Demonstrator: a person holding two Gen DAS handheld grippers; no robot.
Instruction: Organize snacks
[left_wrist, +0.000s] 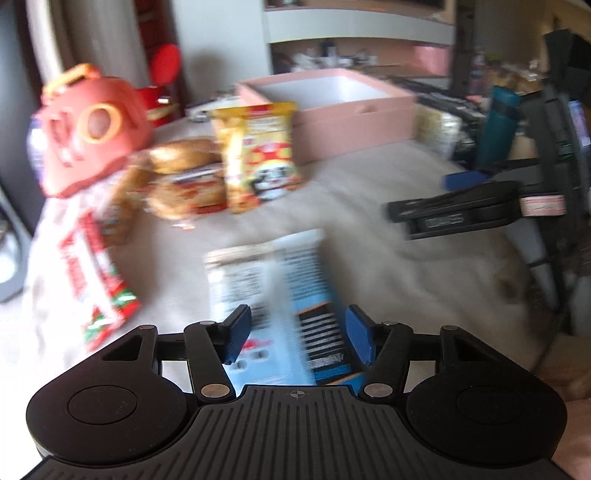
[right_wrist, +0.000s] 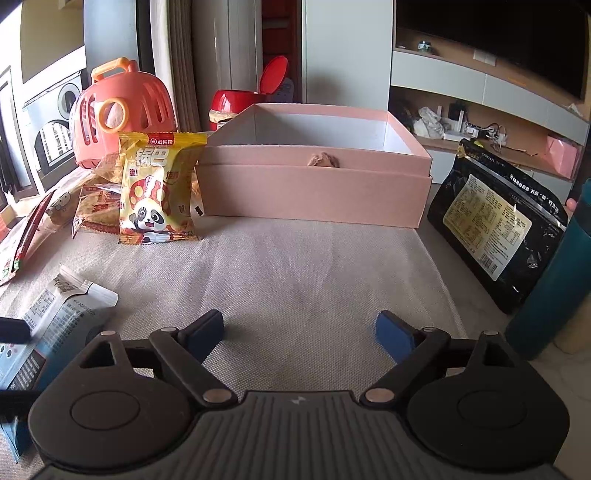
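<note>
Both grippers, left (left_wrist: 295, 334) and right (right_wrist: 300, 334), are spread; blue-and-white foil snack packet (left_wrist: 275, 295) (unpinched, well short of pink cardboard box (right_wrist: 314, 192)) may be missed.

Left hand-held gripper (left_wrist: 299, 338): my view is blurred, jaws apart, blue-white snack packet (left_wrist: 273, 295) between the pads, contact unclear. Yellow panda bag (left_wrist: 258, 155) stands far centre, pink box (left_wrist: 332, 110) behind it. Right hand-held gripper (left_wrist: 458, 214) at right.

box (right_wrist: 314, 192): pink outside, white inside
upright packet (right_wrist: 159, 188): yellow, red print, panda figure
flat packet (left_wrist: 273, 291): light blue, white top, dark text blocks
pouch (right_wrist: 495, 236): black, pale yellow label
carrier (right_wrist: 122, 114): coral, orange handle
bench (right_wrist: 314, 273): beige weave
</note>
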